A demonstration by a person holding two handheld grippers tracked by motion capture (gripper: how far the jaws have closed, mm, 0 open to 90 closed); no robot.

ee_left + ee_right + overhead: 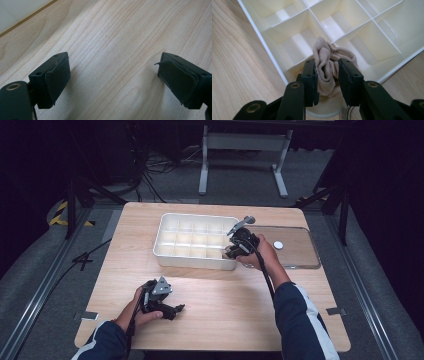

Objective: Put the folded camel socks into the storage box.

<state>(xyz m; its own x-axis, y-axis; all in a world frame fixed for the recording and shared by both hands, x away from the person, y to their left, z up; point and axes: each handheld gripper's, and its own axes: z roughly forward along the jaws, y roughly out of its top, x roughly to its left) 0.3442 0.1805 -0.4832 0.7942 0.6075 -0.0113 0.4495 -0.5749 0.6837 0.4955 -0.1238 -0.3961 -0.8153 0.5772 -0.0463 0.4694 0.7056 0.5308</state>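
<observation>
The sock (329, 62), a beige bundled one, is sitting in the corner compartment of the white divided tray (165, 251), the compartment nearest the person's right hand, and it is rising a little above the dividers. The right tool (327, 80) is straddling it from the near side: in the right gripper view its two black jaws are standing on either side of the crumpled fabric, close against it, and whether the pads are pressing on the cloth or only brushing it is hard to tell. No other compartment in that view is holding anything.

In the high view the right tool (239, 245) is hovering over the tray's right near corner, with the right hand (260, 254) behind it and a dark sleeve with a white stripe trailing back to the bottom edge. Just beyond the tray's right side a clear lid (300, 247) is lying flat on the table (225, 320), with a small white round thing (278, 245) sitting on it (a knob or a cap, too small to tell).

The left tool (162, 301) is resting low over the near left part of the table, well apart from the tray, gripped by the left hand (136, 310). In the left gripper view its jaws are spread wide with bare wood grain between them, pinching nothing.
</observation>
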